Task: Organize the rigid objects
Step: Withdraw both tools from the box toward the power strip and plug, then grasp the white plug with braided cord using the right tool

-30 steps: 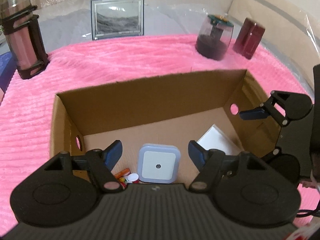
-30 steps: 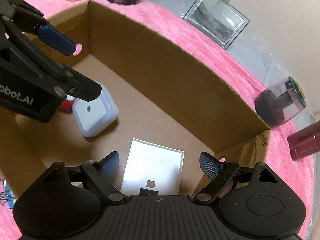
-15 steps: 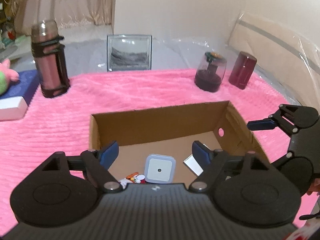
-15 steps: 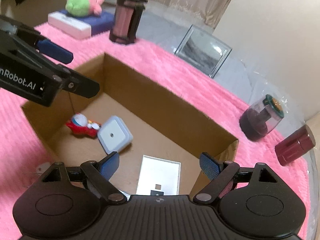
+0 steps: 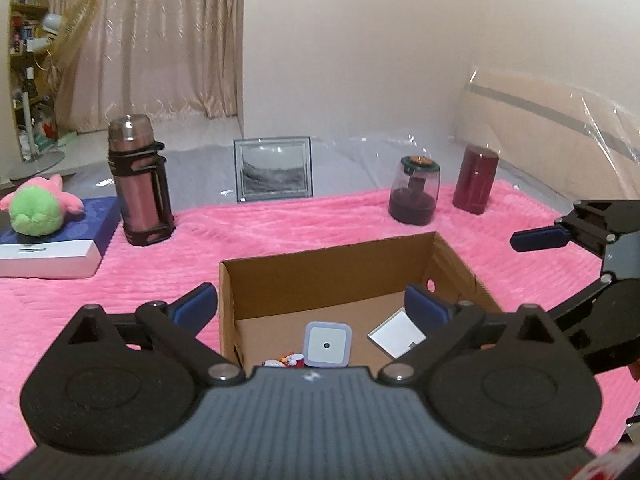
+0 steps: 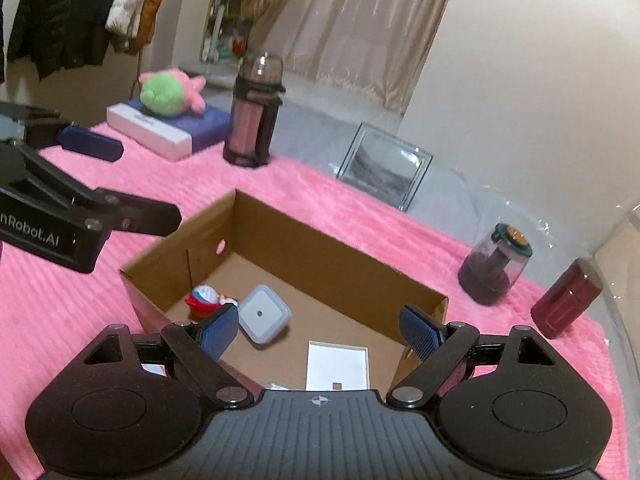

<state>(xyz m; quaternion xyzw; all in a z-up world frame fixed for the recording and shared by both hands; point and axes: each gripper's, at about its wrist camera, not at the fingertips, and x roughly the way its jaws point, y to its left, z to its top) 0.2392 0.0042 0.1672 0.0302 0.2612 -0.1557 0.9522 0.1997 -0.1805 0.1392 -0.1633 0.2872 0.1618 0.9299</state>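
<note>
Hiding toy figure (image 5: 286,360) partly: left hand-held gripper (image 5: 310,306) body.

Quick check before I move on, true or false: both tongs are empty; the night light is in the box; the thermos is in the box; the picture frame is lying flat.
1. Both the left tongs and right tongs are open and empty. True.
2. The square night light lies inside the cardboard box. True.
3. The thermos is in the box. False: it stands upright on the pink blanket, outside the box.
4. The picture frame lies flat. False: it stands upright beyond the blanket.
</note>
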